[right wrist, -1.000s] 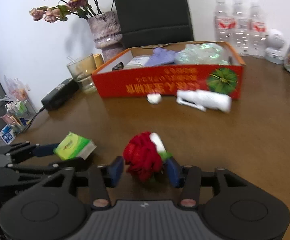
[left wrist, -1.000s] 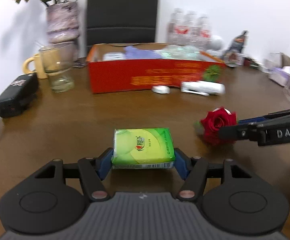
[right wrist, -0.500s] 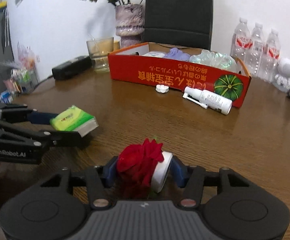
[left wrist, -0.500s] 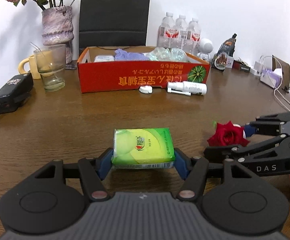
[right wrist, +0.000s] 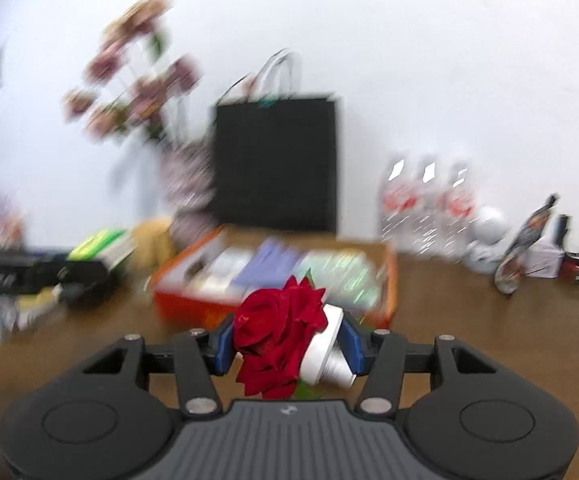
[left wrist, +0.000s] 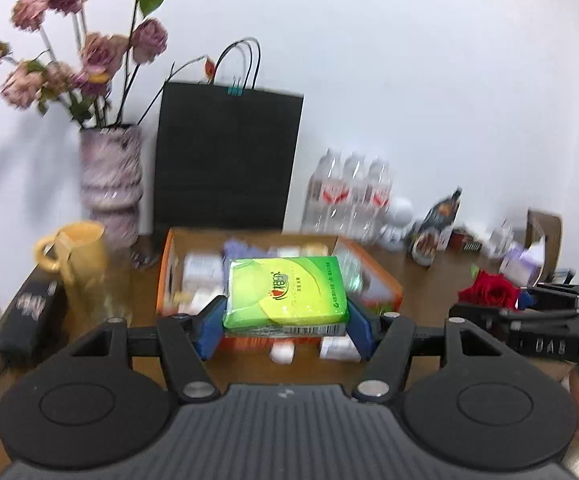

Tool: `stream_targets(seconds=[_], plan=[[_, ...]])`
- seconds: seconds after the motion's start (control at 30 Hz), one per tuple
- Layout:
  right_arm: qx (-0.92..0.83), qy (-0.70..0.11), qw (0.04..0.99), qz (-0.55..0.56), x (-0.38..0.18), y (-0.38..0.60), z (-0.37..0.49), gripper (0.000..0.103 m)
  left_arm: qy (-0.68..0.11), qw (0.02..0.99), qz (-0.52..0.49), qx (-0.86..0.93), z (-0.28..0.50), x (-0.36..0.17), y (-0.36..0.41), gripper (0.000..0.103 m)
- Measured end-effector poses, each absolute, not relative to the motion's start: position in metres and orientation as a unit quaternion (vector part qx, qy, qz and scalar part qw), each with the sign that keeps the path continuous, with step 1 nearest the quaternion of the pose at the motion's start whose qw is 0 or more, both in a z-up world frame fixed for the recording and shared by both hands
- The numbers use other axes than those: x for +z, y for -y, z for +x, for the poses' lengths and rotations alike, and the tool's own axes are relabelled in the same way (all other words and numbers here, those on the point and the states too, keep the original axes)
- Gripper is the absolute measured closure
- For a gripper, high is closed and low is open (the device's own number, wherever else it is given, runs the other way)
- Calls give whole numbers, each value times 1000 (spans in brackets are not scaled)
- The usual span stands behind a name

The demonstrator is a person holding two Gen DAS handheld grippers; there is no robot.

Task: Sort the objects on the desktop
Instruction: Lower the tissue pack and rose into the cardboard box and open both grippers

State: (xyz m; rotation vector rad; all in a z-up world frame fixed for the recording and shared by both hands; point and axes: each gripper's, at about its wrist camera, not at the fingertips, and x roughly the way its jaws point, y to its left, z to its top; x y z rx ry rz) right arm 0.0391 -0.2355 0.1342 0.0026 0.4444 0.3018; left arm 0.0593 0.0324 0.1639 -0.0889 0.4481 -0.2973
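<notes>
Left gripper (left wrist: pixel 285 330) jaws held tissue pack (left wrist: pixel 285 292), soft, by sides; right gripper (right wrist: pixel 289 346) jaws closing on rose (right wrist: pixel 279 340), fragile; box (left wrist: pixel 385 280) ahead.

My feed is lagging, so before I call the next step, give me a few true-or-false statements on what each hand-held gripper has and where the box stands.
1. The left hand-held gripper holds a green tissue pack between its pads. True.
2. The right hand-held gripper is empty. False: a red rose on a white base sits between its jaws, which are closing on it.
3. The orange box already has items in it. True.
4. The tissue pack lies on the table. False: it is held in the air, in front of the box.
5. A black paper bag stands behind the box. True.
6. The vase of dried flowers stands right of the water bottles. False: it stands left of them, beyond the bag.
</notes>
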Motion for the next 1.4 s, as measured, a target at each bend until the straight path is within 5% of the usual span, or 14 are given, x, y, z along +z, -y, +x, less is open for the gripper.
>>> stream_targets(seconds=[0.23,0.37,0.77,0.83,1.03,1.4], plan=[[192,-213,954,83,250,235,121,52,-198,974,-28,-104,131,268,-38,39],[159,-239,956,67,267,215,184,51,-246,965,-23,-94,194,254,-37,39],[128,-443,887,17,83,161,303,50,-414,909,-35,-33,308,80,-29,37],[135,-462,876,6,69,158,303,41,-420,906,-51,-31,308,77,-35,25],[109,-441,891,31,95,173,300,20,-401,914,-51,-38,299,109,-39,19],[113,-421,900,12,141,185,256,19,-381,924,7,-25,255,147,-14,3]])
